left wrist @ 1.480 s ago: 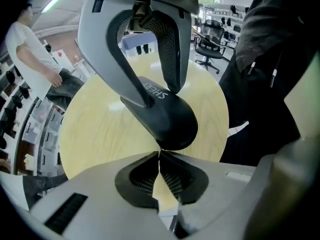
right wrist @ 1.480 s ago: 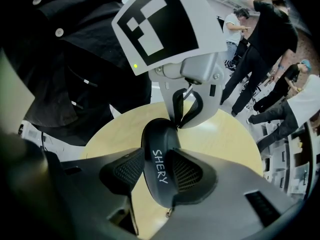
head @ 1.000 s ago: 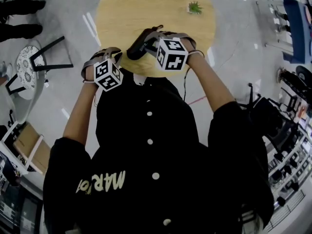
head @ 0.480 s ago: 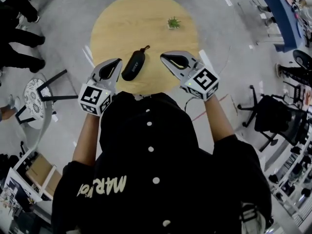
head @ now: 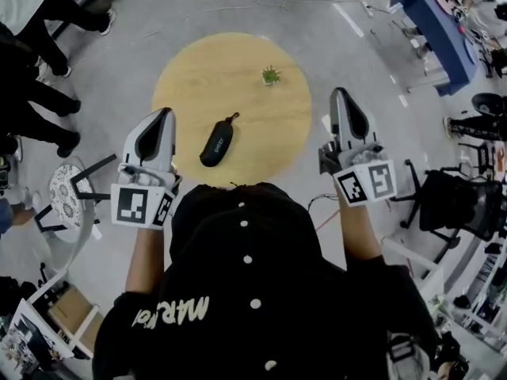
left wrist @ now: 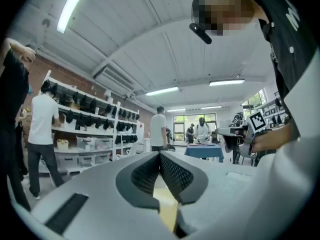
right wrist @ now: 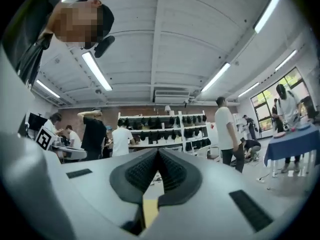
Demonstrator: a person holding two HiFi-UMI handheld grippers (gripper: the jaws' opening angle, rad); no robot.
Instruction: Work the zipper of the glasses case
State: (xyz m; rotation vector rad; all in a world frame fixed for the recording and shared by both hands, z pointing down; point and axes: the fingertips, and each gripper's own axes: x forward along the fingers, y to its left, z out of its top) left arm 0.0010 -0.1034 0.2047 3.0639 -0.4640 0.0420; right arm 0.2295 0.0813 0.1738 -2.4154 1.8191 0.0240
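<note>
Wooden and round, the table [head: 238, 70] carries the black glasses case [head: 216, 143]; it lies slanted on the table's near half, a little toward its left side, and nothing touches it; a small cord or pull [head: 234, 117] sticks out from its far end, but the zipper line is too small for us to tell whether it is open or closed; a little green plant [head: 271, 75] stands on the table's far right part.

We see the left gripper [head: 164, 117] at the table's left edge and the right gripper [head: 341, 100] just outside its right edge, both well apart from the case; in each gripper view the two ribbed pads meet at the tips, so both pairs of jaws are together with nothing between them.

These two views look out at shelves, people and ceiling, so the table shows there only as a yellowish strip under the pads; our own dark jacket [head: 253, 291] covers the table's near edge.
</note>
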